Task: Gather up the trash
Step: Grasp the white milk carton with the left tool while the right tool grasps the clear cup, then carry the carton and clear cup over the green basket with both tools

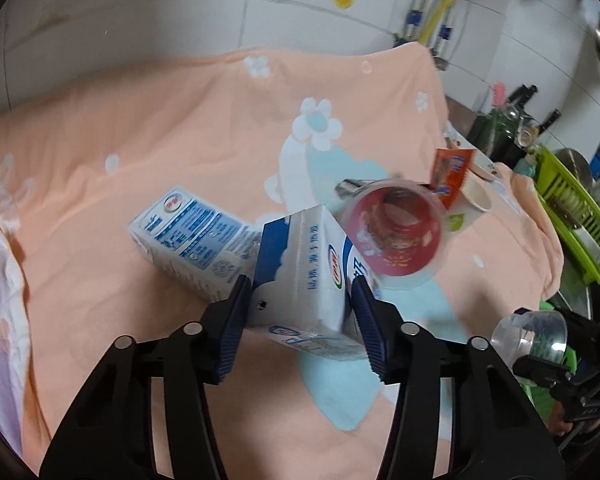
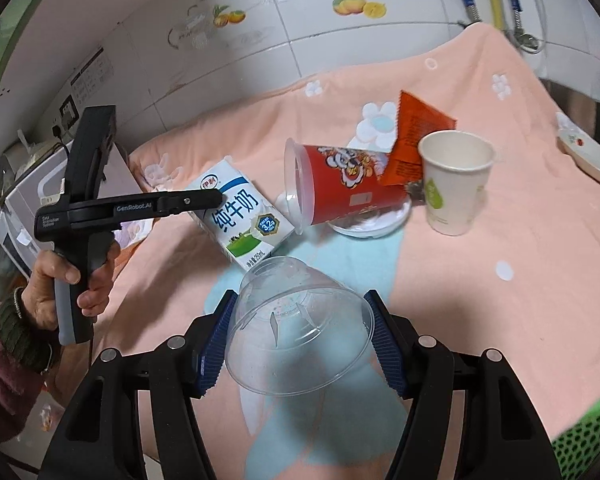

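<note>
A milk carton [image 1: 300, 276], white and blue, sits tilted between the blue ribbed pads of the left gripper [image 1: 302, 320], which pinch it on both sides and hold it over the peach flowered cloth [image 1: 160, 120]. Just behind it a second milk carton [image 1: 188, 236] lies flat on the cloth, and to its right a red snack cup [image 1: 394, 232] lies on its side with the open mouth facing the left wrist camera. An orange wrapper [image 1: 450, 172] and a white paper cup [image 1: 476, 200] stand close behind the red cup. The right gripper [image 2: 300, 336] clamps a clear plastic dome lid [image 2: 296, 328] between its pads, rim toward the camera. From the right wrist view the red snack cup rests on a white lid [image 2: 370, 220], the paper cup stands upright just beside it, and a small white dish [image 2: 588, 152] sits well apart near the cloth's far edge.
</note>
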